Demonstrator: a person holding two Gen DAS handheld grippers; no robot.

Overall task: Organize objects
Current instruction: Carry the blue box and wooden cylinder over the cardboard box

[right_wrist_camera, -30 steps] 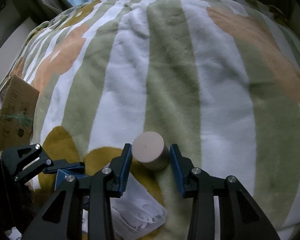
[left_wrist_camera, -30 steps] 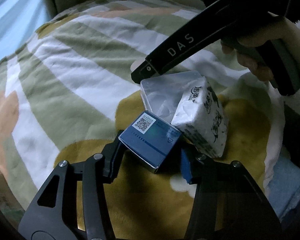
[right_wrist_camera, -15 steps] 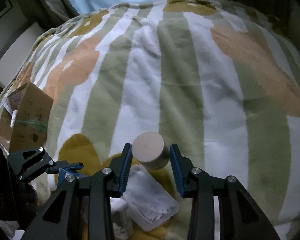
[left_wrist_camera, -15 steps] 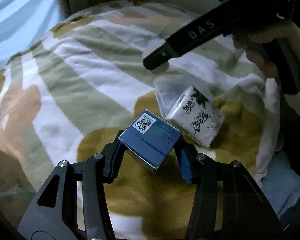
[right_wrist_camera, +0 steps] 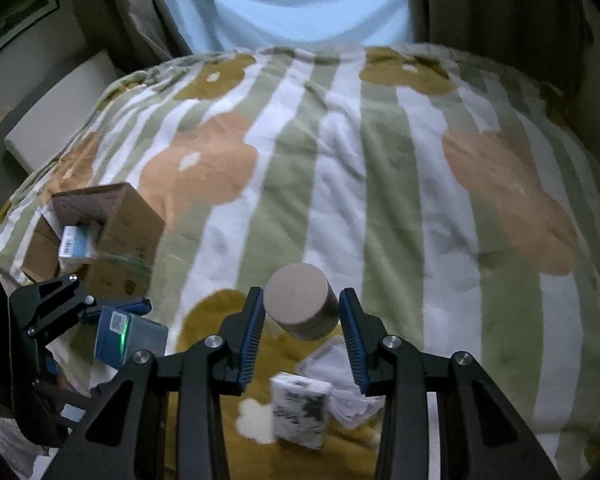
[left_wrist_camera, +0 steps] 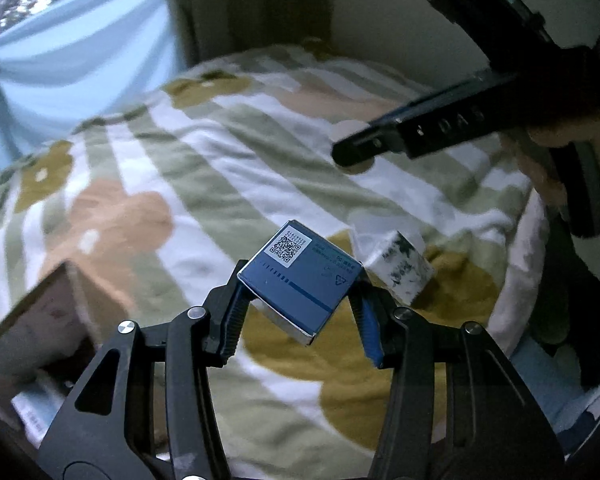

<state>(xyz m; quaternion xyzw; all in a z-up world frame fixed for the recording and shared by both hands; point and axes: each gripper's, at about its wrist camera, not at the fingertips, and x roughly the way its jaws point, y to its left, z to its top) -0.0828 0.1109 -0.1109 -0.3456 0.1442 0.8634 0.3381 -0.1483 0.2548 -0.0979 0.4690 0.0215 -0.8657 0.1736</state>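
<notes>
My left gripper (left_wrist_camera: pixel 300 312) is shut on a blue box with a QR label (left_wrist_camera: pixel 300 278) and holds it above the striped blanket; the gripper and blue box (right_wrist_camera: pixel 120 334) also show at the left of the right wrist view. My right gripper (right_wrist_camera: pixel 302 320) is shut on a beige round container (right_wrist_camera: pixel 303 302), also held in the air. A white tissue pack with black print (right_wrist_camera: pixel 300 410) and a clear plastic case (right_wrist_camera: pixel 340 384) lie on the blanket below them. The tissue pack (left_wrist_camera: pixel 400 270) shows in the left wrist view too.
An open cardboard box (right_wrist_camera: pixel 112 232) with a light blue box (right_wrist_camera: pixel 76 242) inside stands at the blanket's left side; its flap (left_wrist_camera: pixel 40 320) shows in the left wrist view. The striped blanket (right_wrist_camera: pixel 380 180) stretches far ahead. A curtain (right_wrist_camera: pixel 300 0) hangs behind.
Both grippers have risen with their objects. The tissue pack and plastic case have dropped away below, and the cardboard box has come into view at the left.
</notes>
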